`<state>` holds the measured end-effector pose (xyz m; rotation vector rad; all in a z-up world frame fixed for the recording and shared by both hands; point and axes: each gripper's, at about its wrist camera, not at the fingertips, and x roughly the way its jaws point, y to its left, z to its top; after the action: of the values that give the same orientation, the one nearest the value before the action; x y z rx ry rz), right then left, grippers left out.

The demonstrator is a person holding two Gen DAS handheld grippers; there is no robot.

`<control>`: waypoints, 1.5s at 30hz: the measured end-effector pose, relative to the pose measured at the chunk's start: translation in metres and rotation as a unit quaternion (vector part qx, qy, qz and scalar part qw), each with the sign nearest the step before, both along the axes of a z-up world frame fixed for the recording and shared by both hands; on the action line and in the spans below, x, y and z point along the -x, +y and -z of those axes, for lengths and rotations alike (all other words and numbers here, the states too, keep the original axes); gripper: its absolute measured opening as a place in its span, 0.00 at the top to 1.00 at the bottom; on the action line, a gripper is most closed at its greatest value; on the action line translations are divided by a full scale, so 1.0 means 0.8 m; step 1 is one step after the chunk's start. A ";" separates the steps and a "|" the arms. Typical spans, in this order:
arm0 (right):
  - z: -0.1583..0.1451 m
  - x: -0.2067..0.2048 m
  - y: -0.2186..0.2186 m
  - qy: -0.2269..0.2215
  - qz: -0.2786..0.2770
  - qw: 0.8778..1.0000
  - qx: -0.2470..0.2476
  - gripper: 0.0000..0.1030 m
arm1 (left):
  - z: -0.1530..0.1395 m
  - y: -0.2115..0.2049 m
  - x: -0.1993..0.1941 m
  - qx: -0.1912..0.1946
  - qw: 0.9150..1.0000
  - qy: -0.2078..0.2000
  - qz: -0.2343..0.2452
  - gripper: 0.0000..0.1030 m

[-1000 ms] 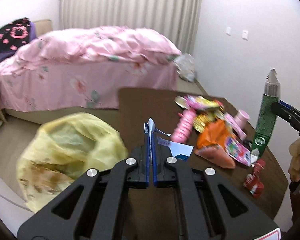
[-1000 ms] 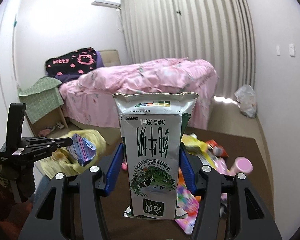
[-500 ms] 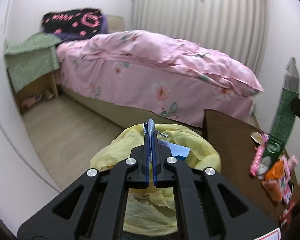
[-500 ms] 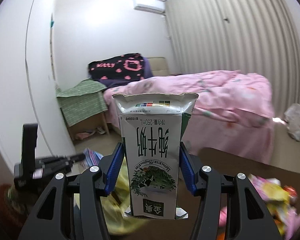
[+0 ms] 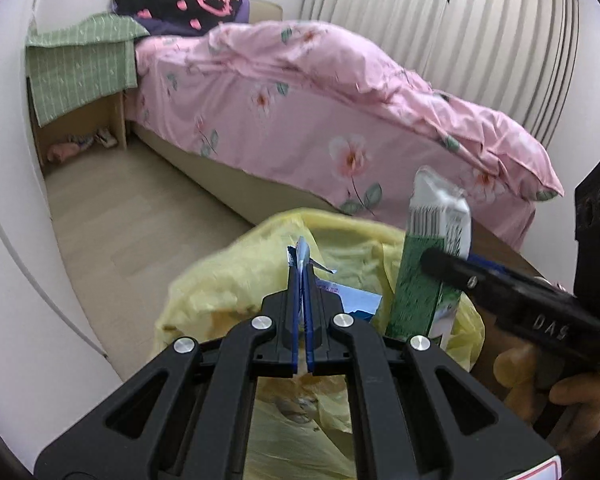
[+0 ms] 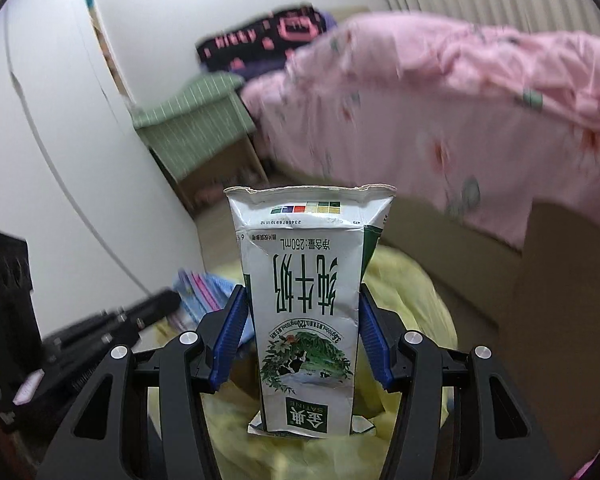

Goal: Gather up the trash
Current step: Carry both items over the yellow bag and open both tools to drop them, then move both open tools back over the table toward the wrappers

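My left gripper (image 5: pixel 302 280) is shut on a flat blue and white wrapper (image 5: pixel 352 300) and holds it over the open yellow trash bag (image 5: pixel 228 276). My right gripper (image 6: pixel 302 316) is shut on a green and white milk carton (image 6: pixel 304 300), also held over the bag (image 6: pixel 404 280). In the left wrist view the carton (image 5: pixel 428 276) stands just right of my left gripper, pinched by the right gripper's black fingers (image 5: pixel 452 260). In the right wrist view the left gripper (image 6: pixel 168 298) is at the lower left with the wrapper (image 6: pixel 204 296).
A bed with a pink floral duvet (image 5: pixel 340 120) fills the room behind the bag. A small cabinet under a green cloth (image 5: pixel 80 64) stands by the left wall. The brown table edge (image 5: pixel 500 244) shows at the right. Bare floor (image 5: pixel 120 208) lies left of the bag.
Both grippers swung left from the littered table to over the yellow bag, each still holding its item. The right gripper with the carton has come close beside the left one.
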<state>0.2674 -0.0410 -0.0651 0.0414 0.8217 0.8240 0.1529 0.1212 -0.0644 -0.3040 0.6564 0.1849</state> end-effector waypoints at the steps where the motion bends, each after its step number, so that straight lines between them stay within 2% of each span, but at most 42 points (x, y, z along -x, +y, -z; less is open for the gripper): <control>1: 0.003 -0.001 -0.003 0.009 0.000 1.000 -0.003 0.50 | 0.008 -0.001 -0.003 0.009 1.000 0.005 0.008 0.98; 4: 0.005 0.000 -0.004 0.022 -0.004 1.000 -0.001 0.51 | 0.026 -0.004 -0.008 0.018 0.999 0.021 0.017 0.98; 8: 0.008 0.004 -0.004 0.022 -0.013 1.000 0.008 0.51 | 0.048 0.009 -0.013 0.062 0.997 0.048 0.006 0.98; 11: 0.007 0.000 -0.003 0.021 -0.007 1.000 0.001 0.51 | 0.041 0.017 -0.009 0.082 0.996 0.037 -0.005 0.98; 14: 0.004 -0.001 -0.004 0.016 0.002 0.999 -0.029 0.51 | 0.031 0.021 -0.006 0.098 0.995 0.027 -0.005 0.98; 19: 0.000 0.006 -0.004 0.006 0.002 0.998 -0.056 0.51 | 0.012 0.013 -0.006 0.078 0.997 0.017 0.007 0.98; 22: 0.004 0.007 -0.017 0.030 0.018 0.998 -0.048 0.49 | 0.007 0.016 -0.005 0.087 0.996 0.016 0.007 0.87; 24: 0.000 0.009 -0.027 0.029 0.026 0.998 -0.046 0.45 | -0.001 0.022 0.001 0.099 0.995 0.004 -0.005 0.69; 26: -0.007 0.017 -0.041 0.020 0.029 0.998 -0.045 0.45 | -0.012 0.025 0.007 0.107 0.994 -0.013 -0.012 0.61; 29: -0.021 0.033 -0.066 0.000 0.040 0.999 -0.030 0.45 | -0.029 0.020 0.011 0.096 0.995 -0.023 -0.008 0.57; 33: -0.042 0.064 -0.117 -0.027 0.069 0.997 -0.008 0.45 | -0.053 0.002 0.015 0.079 0.996 -0.042 -0.001 0.56; 36: -0.057 0.095 -0.161 -0.051 0.091 0.994 0.010 0.45 | -0.064 -0.024 0.016 0.078 0.996 -0.047 0.026 0.56; 40: -0.071 0.141 -0.224 -0.090 0.134 0.986 0.045 0.45 | -0.066 -0.085 0.015 0.066 0.993 -0.044 0.086 0.56; 42: -0.078 0.170 -0.264 -0.114 0.170 0.977 0.064 0.45 | -0.064 -0.116 0.012 0.062 0.990 -0.039 0.117 0.56; 45: -0.084 0.197 -0.315 -0.131 0.222 0.962 0.087 0.45 | -0.061 -0.169 0.010 0.055 0.982 -0.037 0.178 0.56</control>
<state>0.1101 -0.2932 0.0022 -0.0380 0.5989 0.3221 0.1452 -0.0137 -0.0157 -0.2919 0.6377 -0.2054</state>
